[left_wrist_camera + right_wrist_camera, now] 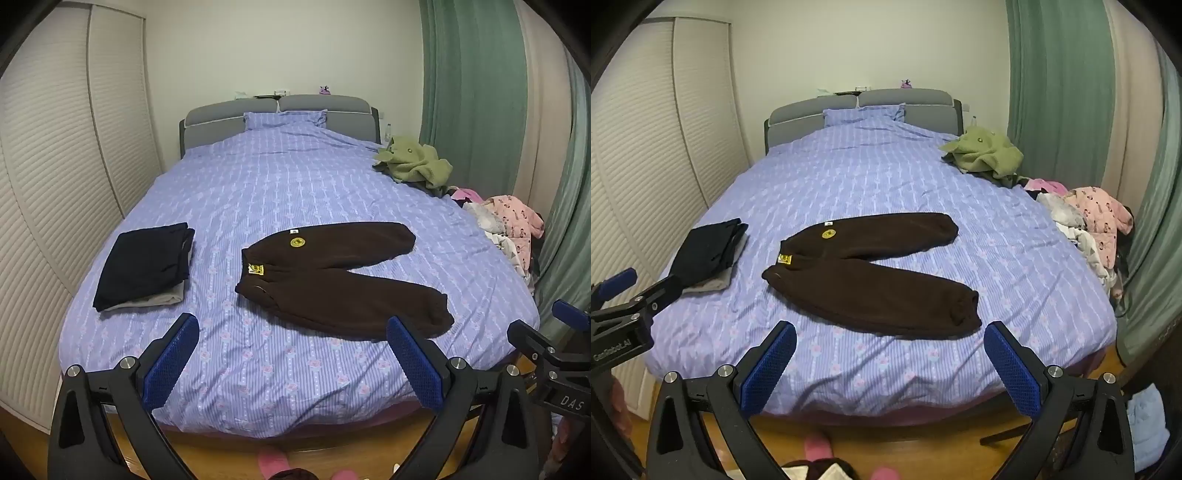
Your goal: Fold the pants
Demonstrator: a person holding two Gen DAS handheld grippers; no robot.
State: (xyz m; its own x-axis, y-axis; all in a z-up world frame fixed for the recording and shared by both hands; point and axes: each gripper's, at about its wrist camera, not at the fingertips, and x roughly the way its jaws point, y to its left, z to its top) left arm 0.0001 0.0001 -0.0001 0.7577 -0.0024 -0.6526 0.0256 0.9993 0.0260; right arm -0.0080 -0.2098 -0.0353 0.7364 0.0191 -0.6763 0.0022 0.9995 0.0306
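Dark brown fleece pants [332,280] lie flat on the blue patterned bedspread [258,184], waistband to the left, both legs spread apart toward the right. They also show in the right wrist view [871,277]. My left gripper [291,332] is open and empty, held above the bed's near edge, short of the pants. My right gripper [890,339] is open and empty, also at the near edge just in front of the lower leg cuff. The right gripper shows at the left wrist view's right edge [554,343], the left gripper at the right wrist view's left edge [624,306].
A folded stack of dark clothes [144,266] lies on the bed's left side. A green fleece garment [417,162] and a pile of pink and white clothes [506,225] lie along the right edge. Wardrobe doors [55,166] stand left, green curtains [480,92] right.
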